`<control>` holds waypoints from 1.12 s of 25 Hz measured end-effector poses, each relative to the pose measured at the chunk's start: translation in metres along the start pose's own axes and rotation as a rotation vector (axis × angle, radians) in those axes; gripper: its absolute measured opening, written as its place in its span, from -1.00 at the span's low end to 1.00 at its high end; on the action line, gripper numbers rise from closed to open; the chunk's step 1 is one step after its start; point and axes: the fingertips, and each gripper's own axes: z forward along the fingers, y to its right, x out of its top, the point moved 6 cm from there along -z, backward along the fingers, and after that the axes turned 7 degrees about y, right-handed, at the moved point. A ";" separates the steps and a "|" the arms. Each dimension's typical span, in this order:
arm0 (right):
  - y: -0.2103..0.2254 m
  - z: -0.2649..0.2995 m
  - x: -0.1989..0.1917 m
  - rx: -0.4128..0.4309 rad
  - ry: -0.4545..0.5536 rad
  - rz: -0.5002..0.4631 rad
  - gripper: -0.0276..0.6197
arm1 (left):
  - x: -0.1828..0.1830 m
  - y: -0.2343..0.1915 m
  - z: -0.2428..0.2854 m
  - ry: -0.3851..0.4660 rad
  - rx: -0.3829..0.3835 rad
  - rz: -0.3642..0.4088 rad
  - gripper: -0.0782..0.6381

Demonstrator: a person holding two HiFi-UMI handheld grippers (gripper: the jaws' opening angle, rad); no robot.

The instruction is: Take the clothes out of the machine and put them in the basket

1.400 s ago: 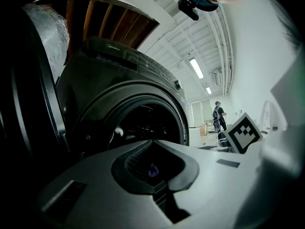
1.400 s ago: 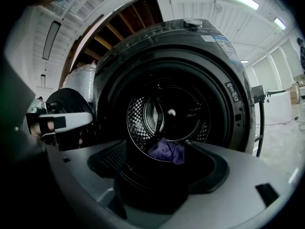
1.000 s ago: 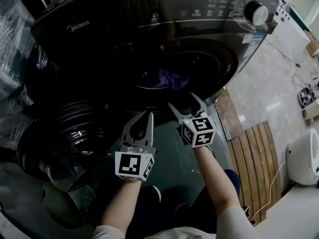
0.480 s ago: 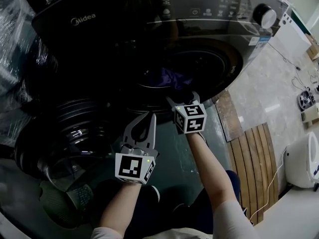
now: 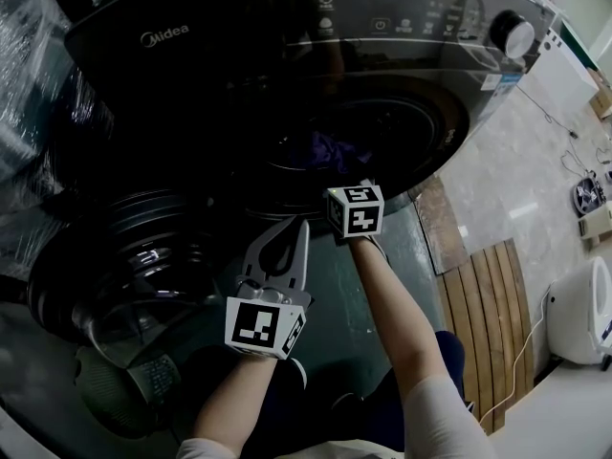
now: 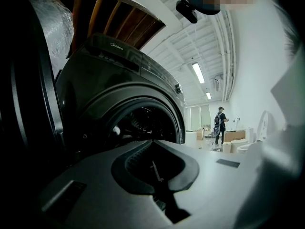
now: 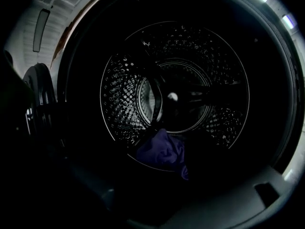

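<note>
right gripper view looks into the washing machine [image 5: 239, 55] and its dark perforated drum [image 7: 190, 46], where a crumpled purple garment [image 7: 162, 151] lies low at the front. the right gripper [image 5: 356, 187] has its jaws spread and empty at the opening. the left gripper [image 5: 298, 232] has its jaws pressed together outside.

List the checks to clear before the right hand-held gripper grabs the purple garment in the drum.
1. Machine door swung open: ok.
2. Purple garment visible low in the drum: ok.
3. Right hand-held gripper jaws apart, empty: ok.
4. Left hand-held gripper shut, empty, outside the opening: ok.
5. Basket ready: cannot tell, in no view.
</note>
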 end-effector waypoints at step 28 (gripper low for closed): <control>-0.001 0.063 -0.009 -0.047 -0.100 -0.030 0.08 | -0.005 0.015 -0.006 -0.020 -0.043 -0.005 -0.73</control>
